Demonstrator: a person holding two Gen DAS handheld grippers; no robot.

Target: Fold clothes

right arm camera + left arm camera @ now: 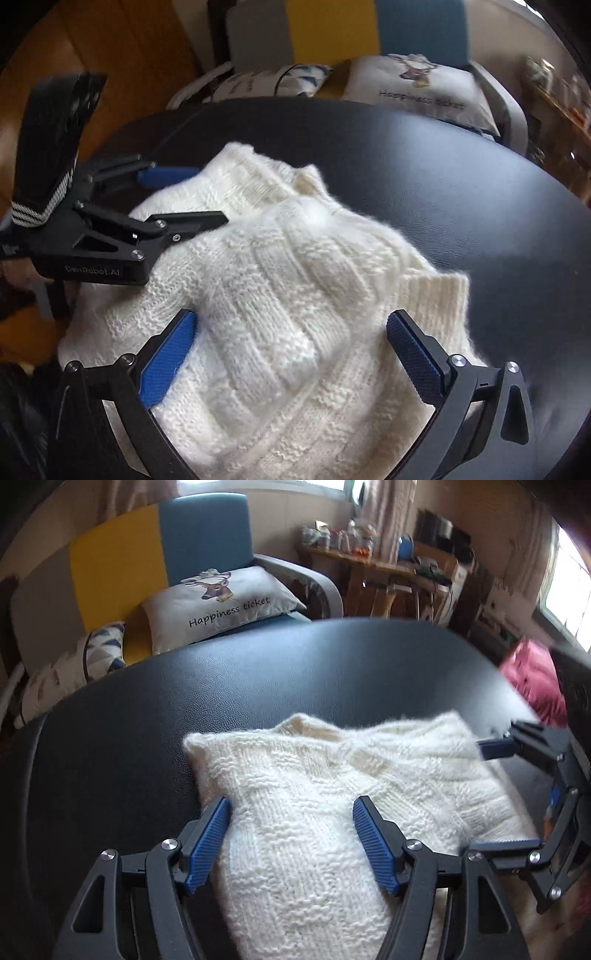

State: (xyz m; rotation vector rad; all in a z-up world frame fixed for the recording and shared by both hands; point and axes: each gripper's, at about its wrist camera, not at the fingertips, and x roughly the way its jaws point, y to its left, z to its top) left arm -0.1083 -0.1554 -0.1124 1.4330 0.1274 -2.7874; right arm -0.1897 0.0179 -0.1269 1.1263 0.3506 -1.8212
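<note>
A cream knitted sweater [314,768] [280,266] lies folded into a thick bundle on a black, leather-like table [258,679] [443,166]. My left gripper [291,801] is open, its blue-padded fingers spread over the bundle's near left part. In the right wrist view, the left gripper [207,195] reaches in from the left, open over the sweater's edge. My right gripper [291,317] is also open above the near side of the sweater, with nothing pinched. In the left wrist view, the right gripper [487,797] comes in from the right, open at the bundle's right edge.
Behind the table stands a sofa in grey, yellow and blue with a printed cushion [221,602] [417,88] and a patterned cushion [99,653]. A cluttered wooden side table [369,561] stands at the back right. A pink-red bundle [532,675] lies off the table's right edge.
</note>
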